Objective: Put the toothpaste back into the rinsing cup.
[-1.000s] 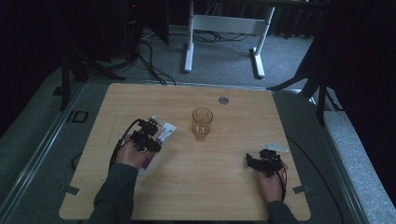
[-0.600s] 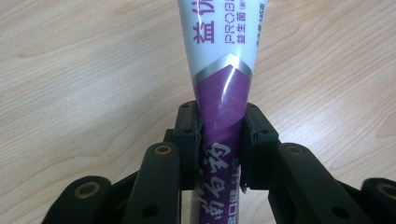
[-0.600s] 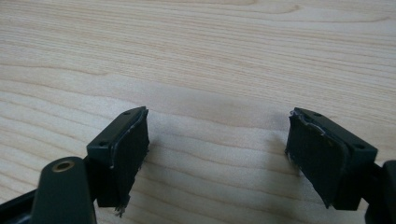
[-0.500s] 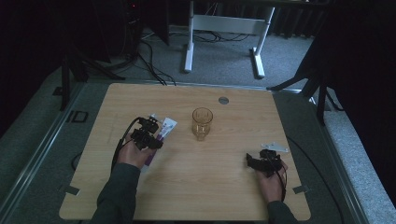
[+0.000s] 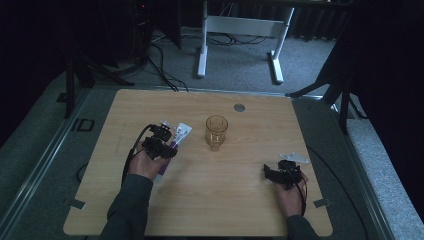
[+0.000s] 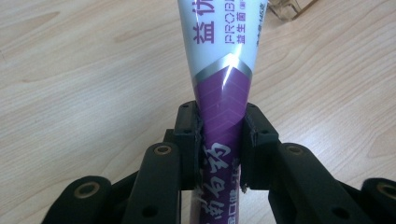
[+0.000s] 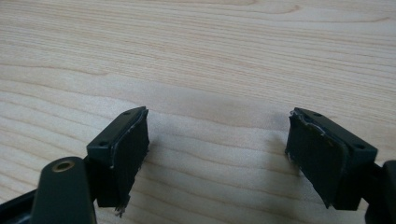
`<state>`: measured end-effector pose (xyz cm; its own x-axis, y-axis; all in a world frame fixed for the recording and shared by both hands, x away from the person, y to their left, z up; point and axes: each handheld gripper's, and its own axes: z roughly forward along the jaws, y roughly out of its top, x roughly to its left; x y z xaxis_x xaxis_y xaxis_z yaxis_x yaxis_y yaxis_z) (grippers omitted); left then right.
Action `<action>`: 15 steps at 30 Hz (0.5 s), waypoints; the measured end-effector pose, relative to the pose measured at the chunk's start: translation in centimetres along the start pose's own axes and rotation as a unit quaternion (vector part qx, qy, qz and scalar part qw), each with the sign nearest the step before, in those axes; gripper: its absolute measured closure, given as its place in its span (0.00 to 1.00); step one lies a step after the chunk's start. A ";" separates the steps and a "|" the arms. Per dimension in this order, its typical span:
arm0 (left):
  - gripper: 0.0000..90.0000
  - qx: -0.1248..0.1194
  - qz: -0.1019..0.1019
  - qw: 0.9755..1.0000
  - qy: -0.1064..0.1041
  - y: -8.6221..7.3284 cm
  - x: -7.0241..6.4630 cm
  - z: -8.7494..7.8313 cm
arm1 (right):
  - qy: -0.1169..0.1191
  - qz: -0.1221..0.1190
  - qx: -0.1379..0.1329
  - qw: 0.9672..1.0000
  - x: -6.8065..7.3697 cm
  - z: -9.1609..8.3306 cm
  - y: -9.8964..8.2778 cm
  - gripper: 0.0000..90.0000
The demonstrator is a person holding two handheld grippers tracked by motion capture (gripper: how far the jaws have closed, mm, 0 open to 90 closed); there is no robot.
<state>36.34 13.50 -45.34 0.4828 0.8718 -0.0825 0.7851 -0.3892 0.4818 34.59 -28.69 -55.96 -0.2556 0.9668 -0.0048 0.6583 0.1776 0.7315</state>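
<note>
From above, the left gripper (image 5: pixel 161 141) held a toothpaste tube (image 5: pixel 180 135) left of the glass (image 5: pixel 216 132) on the counter (image 5: pixel 240 200). Its own view showed jaws clamping the purple end, apparently mid-pickup; lifting toward the glass seemed next. The right gripper (image 7: pixel 217 154) hovered open.

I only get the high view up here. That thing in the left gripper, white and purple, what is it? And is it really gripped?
Observer: A tube, white at the far end, purple toward the jaws, with printed lettering. The left gripper has both pads pressed on its purple part.
Operator: Is the right gripper holding anything?
Observer: No. The right gripper has its jaws wide apart with bare wooden table between them.
Operator: What is past the tube's tip?
Observer: In the left gripper view, a bit of the amber glass shows just beyond the tube's white end.
</note>
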 end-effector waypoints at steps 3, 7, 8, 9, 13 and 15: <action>0.80 -0.008 -0.001 1.000 0.001 0.0 -0.1 -0.1 | 0.000 -0.001 0.000 1.000 0.0 0.0 0.0 0.23; 0.80 -0.021 -0.003 1.000 0.001 0.1 -0.1 -0.2 | 0.001 -0.001 0.000 1.000 0.0 0.0 0.0 0.23; 0.80 -0.024 -0.003 1.000 0.001 0.1 -0.1 -0.3 | 0.001 -0.001 0.000 1.000 0.0 0.0 0.0 0.23; 0.80 -0.028 -0.003 1.000 0.002 0.1 -0.2 -0.3 | 0.001 -0.001 0.000 1.000 0.0 0.0 0.0 0.23; 0.80 -0.038 -0.004 0.999 0.002 0.2 -0.2 -0.4 | 0.001 0.000 0.000 1.000 0.0 0.0 0.0 0.23; 0.80 -0.042 -0.007 0.999 0.001 0.3 -0.3 -0.4 | 0.001 0.000 0.000 1.000 0.0 0.0 0.0 0.23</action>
<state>36.23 13.29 -44.81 0.4715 0.8775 -0.0877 0.7561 -0.3510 0.5524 34.62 -28.67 -55.96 -0.2571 0.9664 -0.0045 0.6582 0.1785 0.7314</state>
